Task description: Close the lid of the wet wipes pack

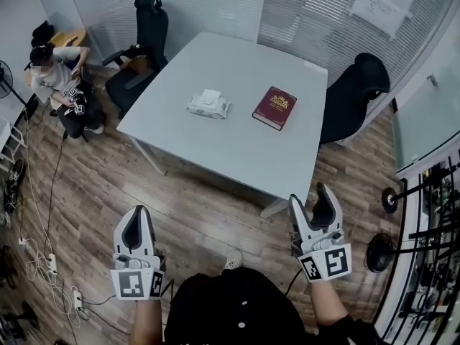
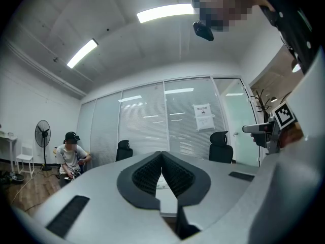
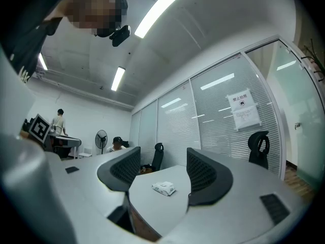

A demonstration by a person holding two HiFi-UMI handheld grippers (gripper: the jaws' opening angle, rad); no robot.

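The white wet wipes pack (image 1: pixel 208 104) lies near the middle of the grey table (image 1: pixel 215 157), with a white flap raised at its far side. In the right gripper view the pack (image 3: pixel 164 188) shows between the jaws, far off on the table. Both grippers hang over the wooden floor, short of the table's near edge. My left gripper (image 1: pixel 138 213) is shut, its tips touching with nothing held (image 2: pixel 161 154). My right gripper (image 1: pixel 310 196) is open and empty (image 3: pixel 162 156).
A dark red book (image 1: pixel 274 107) lies right of the pack. Black office chairs stand at the far left (image 1: pixel 147 31) and at the right (image 1: pixel 356 92). A seated person (image 1: pixel 61 85) is at the far left. Cables and a power strip (image 1: pixel 50 264) lie on the floor.
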